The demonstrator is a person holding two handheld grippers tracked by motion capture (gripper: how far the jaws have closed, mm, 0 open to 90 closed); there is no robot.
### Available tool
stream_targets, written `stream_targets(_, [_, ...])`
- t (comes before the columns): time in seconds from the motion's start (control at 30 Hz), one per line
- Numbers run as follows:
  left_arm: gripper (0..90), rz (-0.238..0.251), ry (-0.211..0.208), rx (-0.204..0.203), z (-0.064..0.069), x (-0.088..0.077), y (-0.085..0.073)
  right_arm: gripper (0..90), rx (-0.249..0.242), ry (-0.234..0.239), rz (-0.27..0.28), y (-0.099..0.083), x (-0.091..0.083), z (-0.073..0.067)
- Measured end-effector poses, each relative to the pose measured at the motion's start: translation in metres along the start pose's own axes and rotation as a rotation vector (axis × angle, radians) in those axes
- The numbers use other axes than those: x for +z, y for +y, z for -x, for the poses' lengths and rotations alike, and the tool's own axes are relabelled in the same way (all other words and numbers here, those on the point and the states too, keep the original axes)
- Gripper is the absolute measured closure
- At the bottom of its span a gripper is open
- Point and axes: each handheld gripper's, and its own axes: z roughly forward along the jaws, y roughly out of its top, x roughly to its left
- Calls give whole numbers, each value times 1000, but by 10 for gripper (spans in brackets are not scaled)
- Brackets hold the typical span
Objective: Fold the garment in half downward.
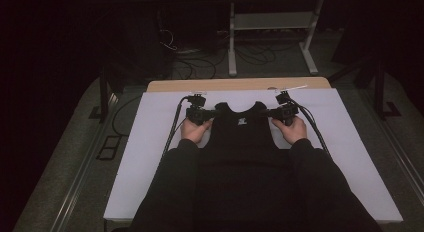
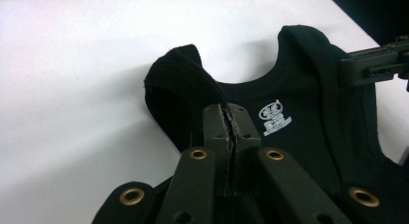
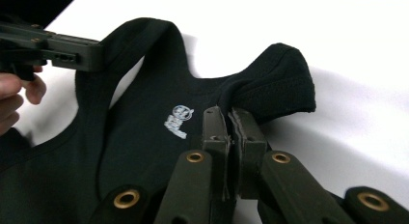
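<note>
A black sleeveless top [image 1: 242,142] lies flat on the white table [image 1: 150,157], neck away from the person, with a small white print [image 2: 275,119] inside the collar. In the left gripper view, my left gripper [image 2: 230,113] is shut on the top's left shoulder strap [image 2: 181,79], which bunches up over the jaws. The right gripper view has my right gripper [image 3: 229,117] shut on the other strap [image 3: 279,81]. From above, the left gripper [image 1: 214,112] and right gripper [image 1: 267,112] face each other across the neckline, a hand behind each.
The table's far wooden edge [image 1: 240,84] lies just beyond the top. White surface spreads out on both sides of the garment. Cables [image 1: 172,127] trail from the grippers over the table. A metal shelf frame [image 1: 272,37] and loose cords stand on the dark floor behind.
</note>
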Motion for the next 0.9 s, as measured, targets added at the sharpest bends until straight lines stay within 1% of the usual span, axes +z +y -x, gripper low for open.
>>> stream_targets(0.13, [873, 11, -4, 1, 3, -8, -1, 845, -21, 11, 9, 1, -7, -6])
stream_targets(0.27, [873, 42, -23, -4, 5, -18, -3, 845, -24, 23, 17, 0, -13, -11])
stream_targets(0.37, [873, 52, -31, 10, 8, -26, -4, 844, -25, 41, 34, -3, -19, -13])
stream_targets(0.5, [873, 71, -43, 25, 12, -36, -7, 844, -21, 52, 48, -6, -27, -14])
stream_targets(0.57, [873, 82, -54, 25, 13, -40, -9, 844, -13, 66, 61, -8, -31, -14])
stream_targets(0.63, [874, 94, -67, 24, 14, -45, -11, 844, -13, 68, 66, -10, -35, -14])
stream_targets(0.7, [874, 108, -84, 17, 16, -48, -13, 843, -9, 79, 78, -13, -39, -14])
stream_targets(0.73, [874, 108, -94, 18, 16, -50, -15, 843, -7, 81, 82, -14, -41, -14])
stream_targets(0.8, [874, 113, -96, 29, 18, -53, -17, 843, -4, 95, 86, -17, -44, -15])
stream_targets(0.83, [874, 119, -110, 27, 20, -56, -18, 844, -7, 98, 86, -17, -45, -16])
stream_targets(0.9, [873, 132, -123, 27, 22, -61, -19, 843, -14, 110, 89, -20, -47, -19])
